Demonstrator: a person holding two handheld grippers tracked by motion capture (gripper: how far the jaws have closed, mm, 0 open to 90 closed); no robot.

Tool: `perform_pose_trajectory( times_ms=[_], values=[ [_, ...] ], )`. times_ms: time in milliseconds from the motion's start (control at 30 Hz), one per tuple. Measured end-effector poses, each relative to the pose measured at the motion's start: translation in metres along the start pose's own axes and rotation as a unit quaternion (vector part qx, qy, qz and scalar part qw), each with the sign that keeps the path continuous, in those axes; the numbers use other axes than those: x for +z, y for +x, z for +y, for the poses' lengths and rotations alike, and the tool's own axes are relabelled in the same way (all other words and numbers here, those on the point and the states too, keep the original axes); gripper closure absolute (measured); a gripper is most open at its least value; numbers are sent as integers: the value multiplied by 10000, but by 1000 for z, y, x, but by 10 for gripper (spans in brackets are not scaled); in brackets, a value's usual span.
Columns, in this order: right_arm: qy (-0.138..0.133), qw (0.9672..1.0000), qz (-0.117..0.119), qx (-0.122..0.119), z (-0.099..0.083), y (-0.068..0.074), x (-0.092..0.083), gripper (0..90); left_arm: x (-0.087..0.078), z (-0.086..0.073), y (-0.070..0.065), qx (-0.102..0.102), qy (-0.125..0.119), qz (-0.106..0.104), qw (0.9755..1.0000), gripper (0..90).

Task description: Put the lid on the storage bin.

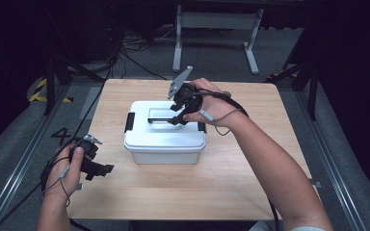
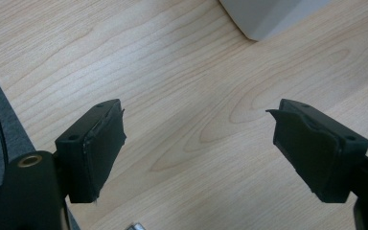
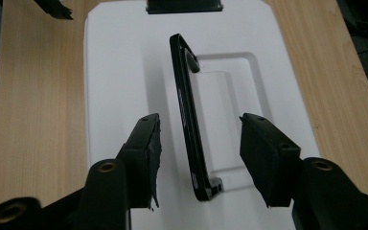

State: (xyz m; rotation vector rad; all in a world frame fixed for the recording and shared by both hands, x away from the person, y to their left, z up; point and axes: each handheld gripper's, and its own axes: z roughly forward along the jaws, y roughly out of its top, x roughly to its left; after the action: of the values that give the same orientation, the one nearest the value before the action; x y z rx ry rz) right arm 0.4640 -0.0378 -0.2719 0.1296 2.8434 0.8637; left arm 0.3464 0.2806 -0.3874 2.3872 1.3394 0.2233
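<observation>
A white lidded plastic box [image 1: 164, 137] stands in the middle of the wooden table [image 1: 250, 159], with black side latches and a black carry handle [image 3: 188, 120] raised upright on its lid [image 3: 120, 72]. My right gripper [image 1: 179, 114] hovers over the lid, open, its jaws on either side of the handle without touching it [image 3: 200, 148]. My left gripper [image 1: 101, 169] is at the table's front left, low over bare wood, open with nothing between its jaws [image 2: 199, 143]. A corner of the box [image 2: 268, 17] shows beyond it.
The table's left edge and grey floor [image 2: 0, 139] lie right beside my left gripper. A white table frame [image 1: 217, 29] and cables [image 1: 125, 53] are on the floor behind the table. A black latch [image 3: 184, 5] sits at the lid's far end.
</observation>
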Motion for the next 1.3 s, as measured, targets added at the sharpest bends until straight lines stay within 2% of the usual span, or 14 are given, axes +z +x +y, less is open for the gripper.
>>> perform_pose_trajectory(
  times_ms=[133, 167, 267, 400, 567, 633, 700, 767, 867, 1100, 1200, 1300],
  values=[
    [-80, 9992, -328, 214, -15, -1, -25, 497, 2, 1, 0, 19, 35, 3, 10000, 188],
    [-80, 9992, -328, 214, -15, -1, -25, 497, 2, 1, 0, 19, 35, 3, 10000, 188],
    [-123, 9977, -505, 426, -28, -3, -40, 498, 2, 0, 0, 7, 39, 9, 10000, 188],
    [-126, 9945, -771, 693, -48, -5, -59, 498, 1, 0, -1, 10, 30, 49, 10000, 188],
    [-168, 9911, -943, 922, -71, -3, -80, 493, 1, 0, -3, 9, 39, 31, 10000, 189],
    [-140, 9882, -1111, 1044, -84, -1, -91, 485, 1, 0, -3, 32, -4, 51, 10000, 185],
    [-141, 9874, -1139, 1092, -88, 0, -93, 484, -1, 2, -2, -60, -121, 128, 9998, 183],
    [-94, 9832, -1284, 1295, -97, 1, -97, 478, -2, 2, -1, -52, -193, 182, 9996, 192],
    [-57, 9785, -1452, 1461, -112, 4, -105, 466, -3, 2, -1, -20, -180, 84, 9998, 189],
    [15, 9762, -1475, 1589, -129, 3, -110, 439, -5, 2, 1, 123, -253, 26, 9996, 188],
    [-27, 9751, -1470, 1661, -137, 3, -113, 407, -7, 0, 2, 87, -319, -41, 9994, 186],
    [-116, 9744, -1441, 1720, -145, 3, -115, 387, -8, -1, 3, 65, -355, -17, 9993, 187]
  ],
)
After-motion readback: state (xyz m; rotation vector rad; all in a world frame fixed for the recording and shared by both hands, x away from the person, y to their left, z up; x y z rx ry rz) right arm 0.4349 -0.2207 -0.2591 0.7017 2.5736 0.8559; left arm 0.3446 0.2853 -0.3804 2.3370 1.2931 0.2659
